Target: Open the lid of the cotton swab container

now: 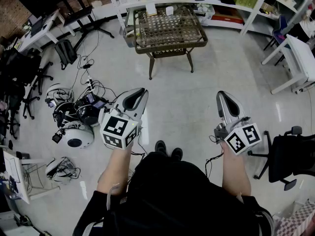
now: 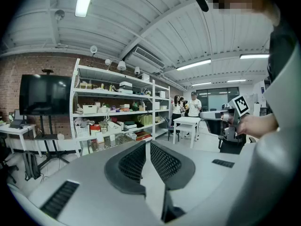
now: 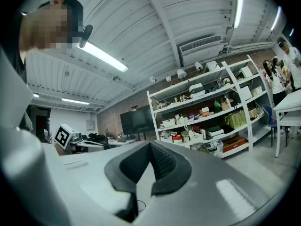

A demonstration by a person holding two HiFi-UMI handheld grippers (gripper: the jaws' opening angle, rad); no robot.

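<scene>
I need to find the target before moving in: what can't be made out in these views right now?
Head view: the small white items on the far table are too small to identify; no cotton swab container can be picked out.
Left gripper view: the left hand-held gripper fills the lower half with its body, hiding what lies below.
Right gripper view: the right hand-held gripper does the same.

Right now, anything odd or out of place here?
Cables and gear lie tangled on the floor at the left. The left gripper and right gripper hang empty in mid-air, well short of the table. Nothing else stands out.
</scene>
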